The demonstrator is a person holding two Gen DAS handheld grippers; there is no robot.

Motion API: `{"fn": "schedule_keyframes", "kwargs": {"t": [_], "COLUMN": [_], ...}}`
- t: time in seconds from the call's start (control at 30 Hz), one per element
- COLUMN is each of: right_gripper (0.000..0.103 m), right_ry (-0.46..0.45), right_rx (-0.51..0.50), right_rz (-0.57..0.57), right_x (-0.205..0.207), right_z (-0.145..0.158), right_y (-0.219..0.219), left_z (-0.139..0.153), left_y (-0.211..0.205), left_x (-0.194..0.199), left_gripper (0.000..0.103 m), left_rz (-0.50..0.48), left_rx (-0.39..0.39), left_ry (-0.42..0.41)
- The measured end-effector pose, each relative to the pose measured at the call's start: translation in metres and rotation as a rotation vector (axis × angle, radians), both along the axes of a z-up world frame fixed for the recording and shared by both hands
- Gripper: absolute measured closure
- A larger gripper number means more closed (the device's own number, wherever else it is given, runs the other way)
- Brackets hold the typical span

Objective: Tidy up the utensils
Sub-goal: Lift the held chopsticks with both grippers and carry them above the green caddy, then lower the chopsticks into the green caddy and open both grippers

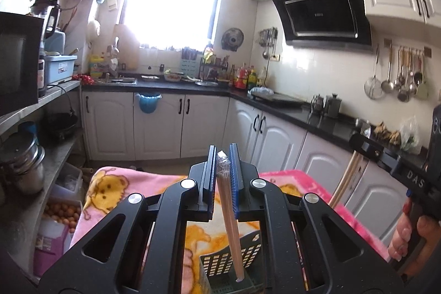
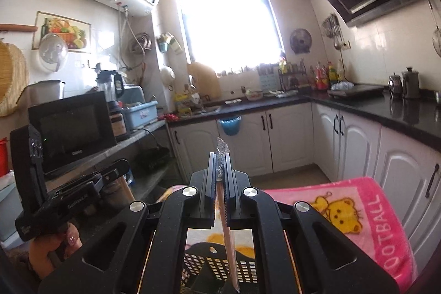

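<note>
Tongs first: left gripper (image 1: 222, 156) clenched on a plastic-wrapped bundle of chopsticks (image 1: 230, 216), pads pressing its upper end; crinkled wrap tip pokes out above the jaws. Lower end of that bundle hangs down into or just over a dark slotted basket (image 1: 220, 263); which one is hard to tell, the gripper body hides the basket's rim. Right gripper (image 2: 219, 159) likewise clamped on a second wrapped chopstick bundle (image 2: 227, 233), clear wrap sticking up past the fingertips, lower end cut off at the frame bottom over the same basket (image 2: 217, 266). Basket sits on a pink cartoon blanket (image 2: 358, 208), mostly masked by both rigs. In the left view, the right rig enters at the far edge with a hand (image 1: 413, 236) on its grip, partly cropped; pale sticks show below it. Window glare washes out the counter behind.
</note>
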State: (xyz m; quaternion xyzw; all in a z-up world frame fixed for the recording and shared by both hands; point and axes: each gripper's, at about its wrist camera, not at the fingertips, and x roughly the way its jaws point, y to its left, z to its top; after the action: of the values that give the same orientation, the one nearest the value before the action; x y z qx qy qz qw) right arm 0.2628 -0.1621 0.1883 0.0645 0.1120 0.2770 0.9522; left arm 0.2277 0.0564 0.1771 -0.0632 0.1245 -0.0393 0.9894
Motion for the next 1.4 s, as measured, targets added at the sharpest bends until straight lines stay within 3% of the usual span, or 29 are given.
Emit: {"fn": "schedule_keyframes", "kwargs": {"t": [0.33,0.63,0.73,0.77,0.93,1.0,1.13,1.2,1.4], "right_gripper": [0.098,0.097,0.085,0.076,0.067,0.061,0.054,0.049,0.046], "right_ry": [0.107,0.163,0.173,0.174,0.159,0.153,0.124,0.118,0.123], "right_rx": [-0.025,-0.024,-0.028,-0.026,-0.03,-0.04,-0.103,-0.112,-0.12], "right_rz": [-0.044,-0.099,-0.123,-0.125,-0.159,-0.164,-0.176,-0.168,-0.151], "right_x": [0.016,0.021,0.021,0.02,0.009,0.001,-0.022,-0.033,-0.061], "right_z": [-0.044,-0.067,-0.07,-0.071,-0.071,-0.07,-0.07,-0.07,-0.073], "right_y": [0.018,0.014,0.008,0.006,-0.005,-0.009,-0.013,-0.016,-0.023], "left_z": [-0.047,-0.069,-0.076,-0.076,-0.079,-0.078,-0.069,-0.065,-0.058], "left_y": [-0.005,0.001,0.0,0.0,0.003,0.005,0.014,0.018,0.027], "left_x": [0.024,0.03,0.029,0.029,0.026,0.021,0.003,-0.004,-0.029], "left_gripper": [0.097,0.097,0.095,0.092,0.076,0.065,0.051,0.038,0.023], "left_rz": [-0.067,-0.108,-0.116,-0.117,-0.124,-0.122,-0.121,-0.107,-0.097], "left_rx": [0.009,-0.025,-0.018,-0.017,-0.018,-0.02,-0.046,-0.05,-0.079], "left_ry": [0.132,0.2,0.21,0.212,0.212,0.204,0.162,0.141,0.116]}}
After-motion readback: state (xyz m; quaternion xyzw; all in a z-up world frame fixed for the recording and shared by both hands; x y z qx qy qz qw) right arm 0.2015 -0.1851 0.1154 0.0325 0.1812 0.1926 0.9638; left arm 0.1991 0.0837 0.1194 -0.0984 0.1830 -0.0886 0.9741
